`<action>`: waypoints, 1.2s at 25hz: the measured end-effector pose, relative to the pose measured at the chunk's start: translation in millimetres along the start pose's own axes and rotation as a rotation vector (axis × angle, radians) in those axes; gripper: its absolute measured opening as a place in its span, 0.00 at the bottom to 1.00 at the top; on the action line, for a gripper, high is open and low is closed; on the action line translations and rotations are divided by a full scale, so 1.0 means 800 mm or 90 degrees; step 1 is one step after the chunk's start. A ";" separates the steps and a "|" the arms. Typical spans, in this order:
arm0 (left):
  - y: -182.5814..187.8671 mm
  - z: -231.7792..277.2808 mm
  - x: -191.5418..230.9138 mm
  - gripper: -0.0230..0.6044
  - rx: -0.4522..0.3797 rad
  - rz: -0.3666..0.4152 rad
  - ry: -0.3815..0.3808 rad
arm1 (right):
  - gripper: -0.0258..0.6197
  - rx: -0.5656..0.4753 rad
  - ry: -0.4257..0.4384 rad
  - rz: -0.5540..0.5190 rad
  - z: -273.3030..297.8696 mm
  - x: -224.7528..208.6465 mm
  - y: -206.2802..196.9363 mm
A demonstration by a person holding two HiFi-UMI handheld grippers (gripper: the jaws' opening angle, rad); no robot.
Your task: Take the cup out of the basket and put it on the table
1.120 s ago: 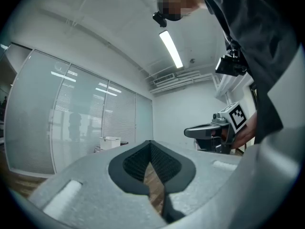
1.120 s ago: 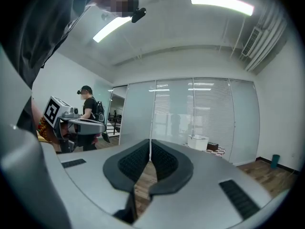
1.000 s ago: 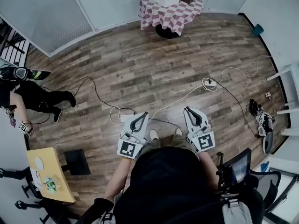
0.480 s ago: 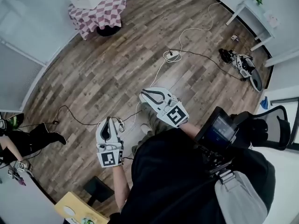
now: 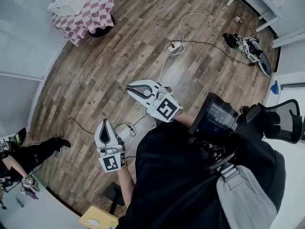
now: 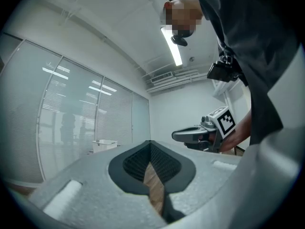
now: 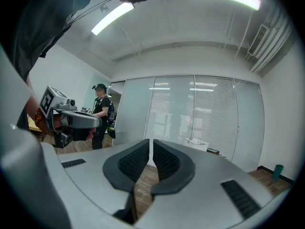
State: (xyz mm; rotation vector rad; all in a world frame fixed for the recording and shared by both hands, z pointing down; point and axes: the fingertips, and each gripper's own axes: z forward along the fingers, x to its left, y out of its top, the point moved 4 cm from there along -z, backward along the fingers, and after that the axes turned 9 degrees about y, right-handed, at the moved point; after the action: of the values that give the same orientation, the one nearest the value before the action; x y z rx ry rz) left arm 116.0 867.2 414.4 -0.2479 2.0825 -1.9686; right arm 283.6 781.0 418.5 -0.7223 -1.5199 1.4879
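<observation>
Your left gripper (image 5: 104, 124) is closed, pads meeting at the tips, nothing in it. Your right gripper (image 5: 131, 88) is closed too, only a hairline slit between the pads, and it's empty. Both point level over the wood floor (image 5: 95, 80), side by side but apart. A power strip (image 5: 174, 46) lies on the floor off the right gripper's right side. The basket (image 5: 68, 0) sits on the checked table (image 5: 97, 19), far ahead of both tips: left of the left jaws, right of the right jaws. You can't see the cup from here. Another person (image 7: 101, 116) stands beyond the left gripper's outer side.
</observation>
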 end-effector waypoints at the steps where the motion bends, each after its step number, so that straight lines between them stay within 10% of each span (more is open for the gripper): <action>1: 0.003 0.023 0.006 0.03 -0.006 0.001 -0.003 | 0.06 -0.001 0.004 0.003 0.012 -0.016 -0.002; 13: 0.030 0.228 0.032 0.03 -0.025 0.034 -0.001 | 0.06 -0.025 0.062 0.004 0.113 -0.206 -0.007; 30: -0.012 0.417 0.188 0.03 -0.031 0.008 -0.053 | 0.07 -0.011 0.027 -0.011 0.283 -0.329 -0.019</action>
State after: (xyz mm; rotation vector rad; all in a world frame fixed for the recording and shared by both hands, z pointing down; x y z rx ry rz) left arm 74.4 503.9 397.7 -0.3192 2.0765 -1.8686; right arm 208.4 441.9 405.5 -0.7443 -1.5046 1.4393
